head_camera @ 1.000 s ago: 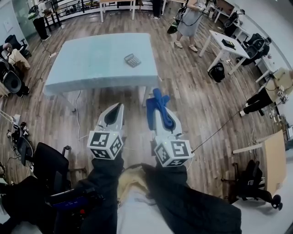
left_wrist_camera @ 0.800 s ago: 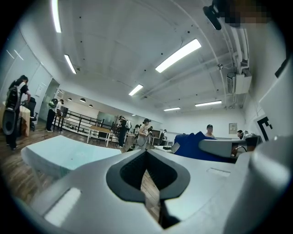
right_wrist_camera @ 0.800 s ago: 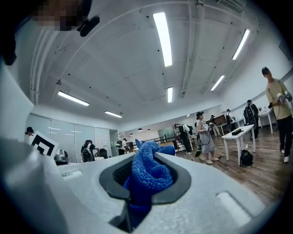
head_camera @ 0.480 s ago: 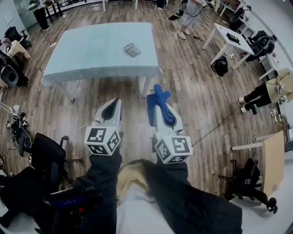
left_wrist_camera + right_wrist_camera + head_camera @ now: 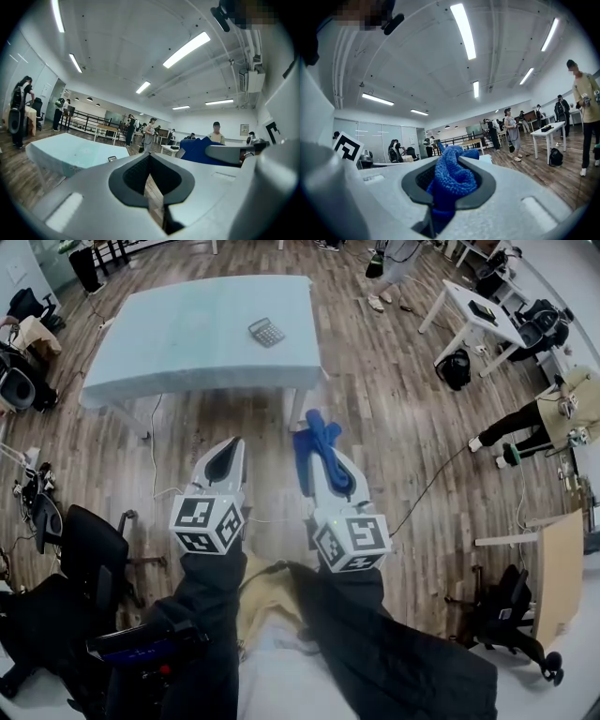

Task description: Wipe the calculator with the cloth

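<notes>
The grey calculator (image 5: 266, 332) lies on the pale blue table (image 5: 178, 343) at the far top of the head view, toward the table's right side; it shows small in the left gripper view as the calculator (image 5: 112, 159). Both grippers are held over the wooden floor, well short of the table. My right gripper (image 5: 309, 439) is shut on a blue cloth (image 5: 319, 451), whose folds bulge between the jaws in the right gripper view, cloth (image 5: 452, 180). My left gripper (image 5: 231, 448) is shut with nothing in it, jaws together.
A table leg (image 5: 298, 411) stands just beyond the grippers. An office chair (image 5: 89, 559) is at the near left and another chair (image 5: 506, 615) at the near right. A white desk (image 5: 473, 315) and several people stand farther off. A cable (image 5: 427, 491) runs across the floor.
The view has shifted slightly so the table and calculator sit a little nearer; both grippers hold their pose, the cloth still clamped in the right one.
</notes>
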A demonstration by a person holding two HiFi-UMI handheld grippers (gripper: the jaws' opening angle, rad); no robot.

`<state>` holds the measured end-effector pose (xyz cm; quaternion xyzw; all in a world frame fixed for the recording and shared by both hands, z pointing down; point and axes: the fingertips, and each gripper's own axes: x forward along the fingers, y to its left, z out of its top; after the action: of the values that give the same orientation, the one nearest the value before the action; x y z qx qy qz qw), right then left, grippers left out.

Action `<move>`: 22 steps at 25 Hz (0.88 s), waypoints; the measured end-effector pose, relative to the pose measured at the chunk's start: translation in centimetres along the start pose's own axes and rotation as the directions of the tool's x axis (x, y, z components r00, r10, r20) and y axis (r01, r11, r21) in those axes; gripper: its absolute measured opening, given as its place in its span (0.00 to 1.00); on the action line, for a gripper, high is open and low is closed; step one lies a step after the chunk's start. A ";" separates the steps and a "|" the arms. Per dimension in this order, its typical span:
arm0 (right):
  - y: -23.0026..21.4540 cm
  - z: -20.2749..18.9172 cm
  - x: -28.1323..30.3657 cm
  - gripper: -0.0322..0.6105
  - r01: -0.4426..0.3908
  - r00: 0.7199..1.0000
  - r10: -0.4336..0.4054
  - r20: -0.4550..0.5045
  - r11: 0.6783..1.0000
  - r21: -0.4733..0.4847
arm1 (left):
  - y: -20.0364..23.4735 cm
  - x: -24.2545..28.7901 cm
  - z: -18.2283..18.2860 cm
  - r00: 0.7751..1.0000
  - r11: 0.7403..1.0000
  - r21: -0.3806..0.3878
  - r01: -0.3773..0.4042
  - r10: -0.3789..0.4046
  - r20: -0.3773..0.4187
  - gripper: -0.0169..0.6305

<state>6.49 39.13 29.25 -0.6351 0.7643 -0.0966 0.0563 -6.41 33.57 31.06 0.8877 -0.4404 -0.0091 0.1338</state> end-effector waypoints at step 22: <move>-5.9 -0.8 20.6 0.14 0.057 0.997 -0.056 -0.047 0.998 0.011 | 13.0 18.0 2.6 1.000 0.999 -0.042 0.012 -0.013 -0.020 0.03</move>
<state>8.08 17.93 32.08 -0.6536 0.7465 -0.1178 0.0397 -5.85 11.37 33.56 0.8875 -0.4332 -0.0099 0.1566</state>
